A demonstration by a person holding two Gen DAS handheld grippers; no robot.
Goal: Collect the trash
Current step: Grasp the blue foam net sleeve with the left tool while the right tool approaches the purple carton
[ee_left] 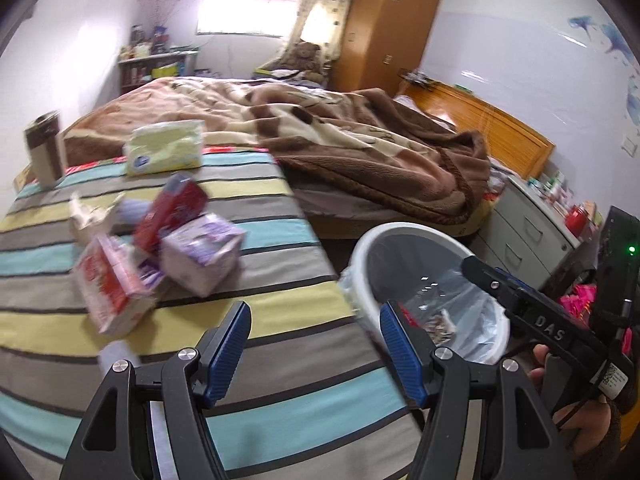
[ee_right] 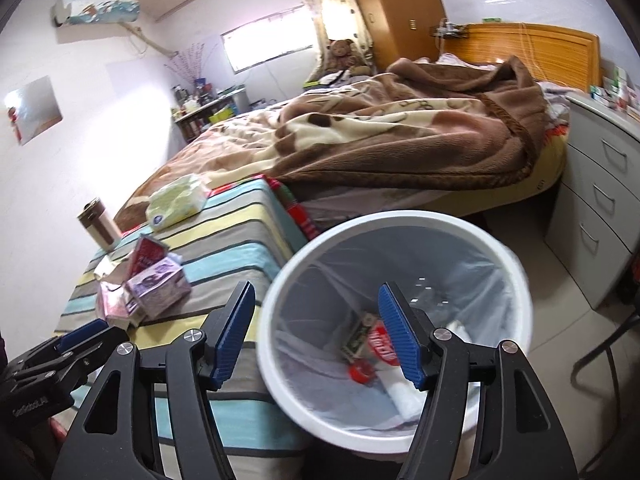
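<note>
Several pieces of trash lie in a heap on the striped bed cover (ee_left: 280, 344): a red-and-white carton (ee_left: 108, 284), a purple box (ee_left: 204, 256), a red carton (ee_left: 172, 208) and crumpled paper (ee_left: 88, 212). My left gripper (ee_left: 314, 320) hovers open over the cover, to the right of the heap, with nothing between its pads. A white lined bin (ee_right: 280, 280) stands on the floor by the bed. Inside it lie a small carton (ee_right: 356, 338), a red-capped piece (ee_right: 362, 372) and white tissue (ee_right: 404, 396). My right gripper (ee_right: 316, 300) is open above the bin's left rim, holding nothing.
A yellow-green tissue pack (ee_left: 164, 148) and a brown-and-cream cup (ee_left: 44, 148) sit farther back on the cover. A brown blanket (ee_right: 400, 136) is bunched on the bed. Grey drawers (ee_right: 592, 216) stand right of the bin. A person's hand (ee_left: 560, 412) holds the right gripper.
</note>
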